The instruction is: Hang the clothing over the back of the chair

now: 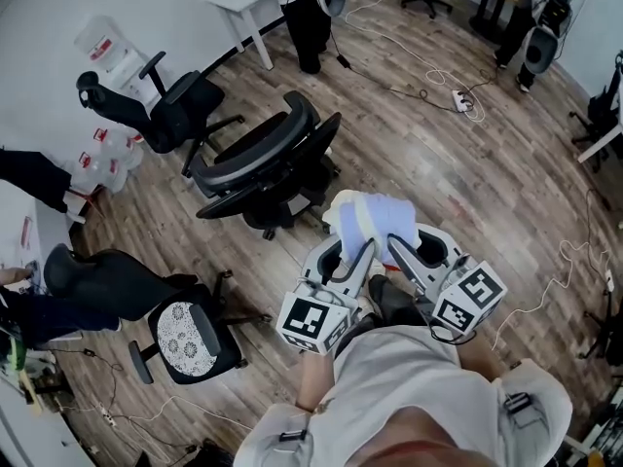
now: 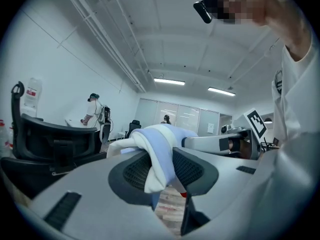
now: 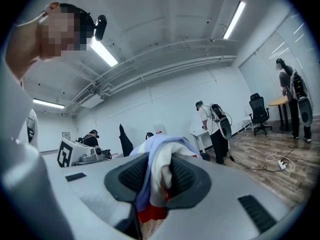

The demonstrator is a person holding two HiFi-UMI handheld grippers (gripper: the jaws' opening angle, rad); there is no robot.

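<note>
The left gripper (image 1: 352,251) and the right gripper (image 1: 401,249) both clamp the bunched white-and-blue garment (image 1: 375,217), held in the air near the black office chair (image 1: 265,159). Its backrest is bare, so the draping is not yet done.

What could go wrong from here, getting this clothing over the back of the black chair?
1. The clothing is a bunched wad clamped between the left gripper and right gripper. If it is not spread out, it may slide off the backrest.
2. The chair is an office chair and could swivel or roll if nudged.
</note>
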